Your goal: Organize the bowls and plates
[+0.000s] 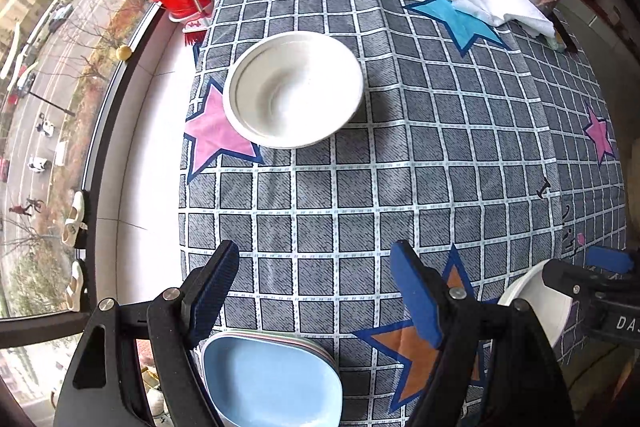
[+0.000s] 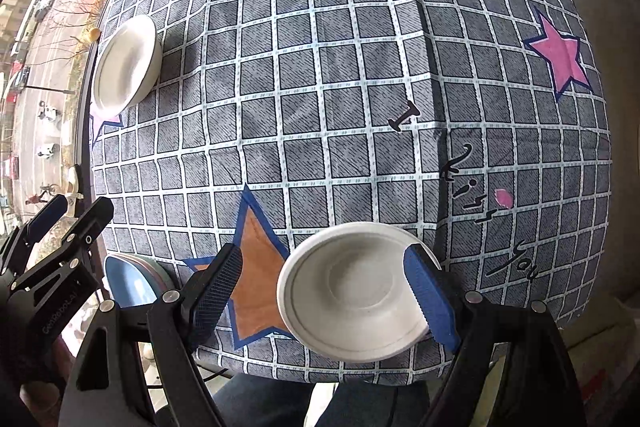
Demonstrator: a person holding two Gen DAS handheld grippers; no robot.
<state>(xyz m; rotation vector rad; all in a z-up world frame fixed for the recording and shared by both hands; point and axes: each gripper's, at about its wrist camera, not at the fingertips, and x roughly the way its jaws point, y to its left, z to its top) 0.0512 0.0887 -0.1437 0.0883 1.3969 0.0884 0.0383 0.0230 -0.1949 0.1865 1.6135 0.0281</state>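
The left hand-held gripper (image 1: 316,291) is hovering with jaws spread wide and holding nothing, above a stack of plates (image 1: 272,379) lying at the near left edge of the checked surface (image 1: 400,155). A white bowl (image 1: 294,89) is sitting farther back on the left. The right hand-held gripper (image 2: 324,297) is also gaping wide, one finger (image 2: 430,299) overlapping the rim of a second white bowl (image 2: 354,291) resting near the front edge.
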